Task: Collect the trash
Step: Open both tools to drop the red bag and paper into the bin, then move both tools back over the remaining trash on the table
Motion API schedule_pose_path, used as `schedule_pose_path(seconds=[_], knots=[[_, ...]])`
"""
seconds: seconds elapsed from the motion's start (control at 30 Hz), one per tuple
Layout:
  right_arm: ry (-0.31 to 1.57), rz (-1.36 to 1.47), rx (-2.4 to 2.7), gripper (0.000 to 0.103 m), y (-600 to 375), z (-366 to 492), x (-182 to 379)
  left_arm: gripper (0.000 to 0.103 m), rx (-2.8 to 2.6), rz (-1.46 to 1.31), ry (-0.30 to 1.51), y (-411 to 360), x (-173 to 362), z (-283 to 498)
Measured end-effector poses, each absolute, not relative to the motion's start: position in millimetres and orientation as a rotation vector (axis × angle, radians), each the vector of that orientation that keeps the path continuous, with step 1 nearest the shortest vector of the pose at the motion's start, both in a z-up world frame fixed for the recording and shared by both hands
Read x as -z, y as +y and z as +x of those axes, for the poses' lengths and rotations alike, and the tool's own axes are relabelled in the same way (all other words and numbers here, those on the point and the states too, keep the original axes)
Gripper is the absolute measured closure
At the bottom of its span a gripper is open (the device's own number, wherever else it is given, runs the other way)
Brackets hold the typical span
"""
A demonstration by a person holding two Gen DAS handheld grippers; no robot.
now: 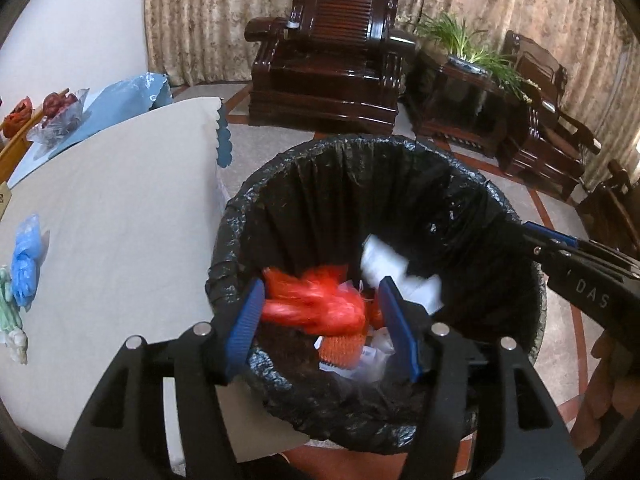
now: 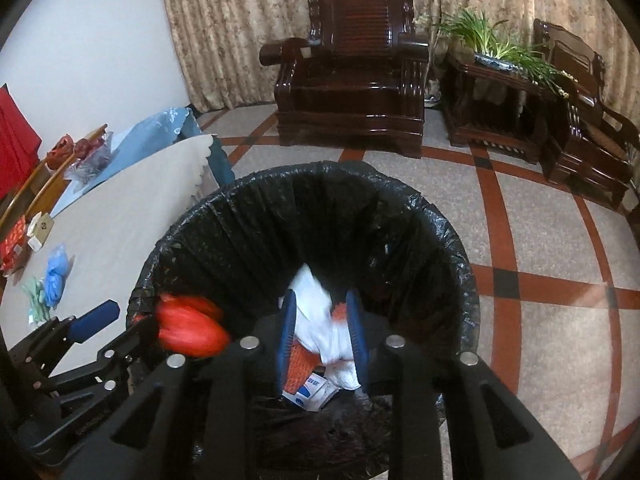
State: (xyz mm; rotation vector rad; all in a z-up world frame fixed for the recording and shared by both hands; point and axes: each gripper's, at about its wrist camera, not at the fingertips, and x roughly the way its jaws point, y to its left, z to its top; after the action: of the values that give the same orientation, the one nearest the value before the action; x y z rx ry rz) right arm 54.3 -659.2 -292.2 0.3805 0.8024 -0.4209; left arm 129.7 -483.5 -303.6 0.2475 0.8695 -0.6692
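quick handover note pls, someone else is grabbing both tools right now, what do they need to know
Left tool: over the black-lined trash bin, jaws apart around a red plastic bag; the blur hides whether it is gripped or already falling.
Right tool: also over the bin, jaws around a white plastic bag; grip equally unclear.
Done: orange and white scraps already lie in the bin.
Left: release both bags if they are held, then fetch the blue bag and the pale green piece from the tablecloth.
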Motion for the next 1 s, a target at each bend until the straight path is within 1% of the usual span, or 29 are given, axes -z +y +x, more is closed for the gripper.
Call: schedule_pose_path(seconds=[0.27,0.37,0.43,0.53,0.73,1.0], knots=[[0.805,0.369,0.401,0.077,-653,55,283,0.045,0.643,0.232,0.877,-468,301,130],[0.803,0.358,0.396,0.072,-649,55,277,0.042,0.639,0.219,0.859,-459,289,131],[0.8,0.353,0.391,0.067,-644,56,272,0.041,0.631,0.215,0.846,-452,284,131],[0.791,0.341,0.373,0.066,-630,59,265,0.041,0.612,0.2,0.829,-432,274,135],[0.79,0.295,0.298,0.066,-580,77,256,0.041,0.538,0.185,0.819,-381,269,148],[0.795,0.243,0.158,0.066,-502,114,252,0.041,0.371,0.138,0.824,-276,265,177]])
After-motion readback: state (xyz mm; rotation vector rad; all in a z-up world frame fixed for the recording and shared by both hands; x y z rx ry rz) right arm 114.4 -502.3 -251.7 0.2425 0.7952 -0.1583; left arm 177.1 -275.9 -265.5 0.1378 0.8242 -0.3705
